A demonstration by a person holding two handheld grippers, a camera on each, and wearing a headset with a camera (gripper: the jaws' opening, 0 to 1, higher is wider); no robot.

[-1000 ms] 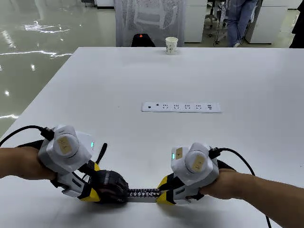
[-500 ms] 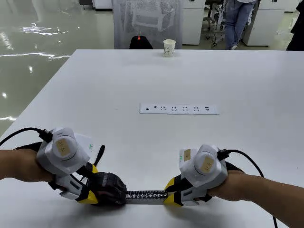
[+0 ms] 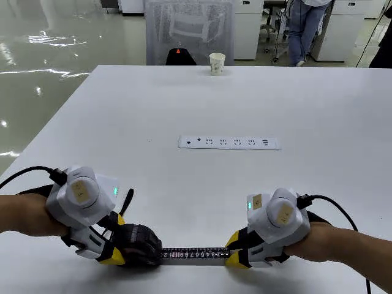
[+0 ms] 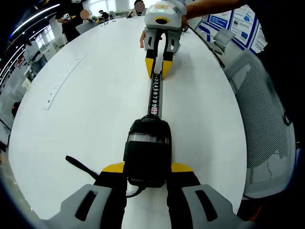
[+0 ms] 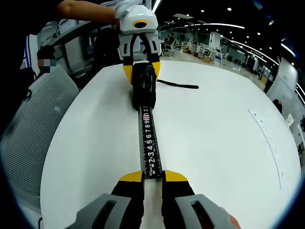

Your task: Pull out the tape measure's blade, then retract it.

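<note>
Left tool [image 3: 117, 240]: clamped on the black case [image 3: 139, 244], one jaw on each flank, at the desk's [image 3: 245, 98] near edge. Your left forearm comes in low from the left, and the tool lies near level with its jaws pointing right. The case looks dense and rubber-skinned, so the flanks should give you good grip. Hold there, clear of the mouth and of the strap [image 4: 78, 164] trailing on the desk.

Blade [image 3: 193, 252]: a short run is out, flat along the desk between the two tools. Judge it thin, slick steel, stiff along its length but quick to kink if you twist it. It is probably spring-loaded, so it will want to snap home.

Right tool [image 3: 234, 251]: pinched on the blade's free end. Your right forearm comes in low from the right, with the jaws pointing left, in line with the case. Take hold at the tip, squarely across the width.
</note>
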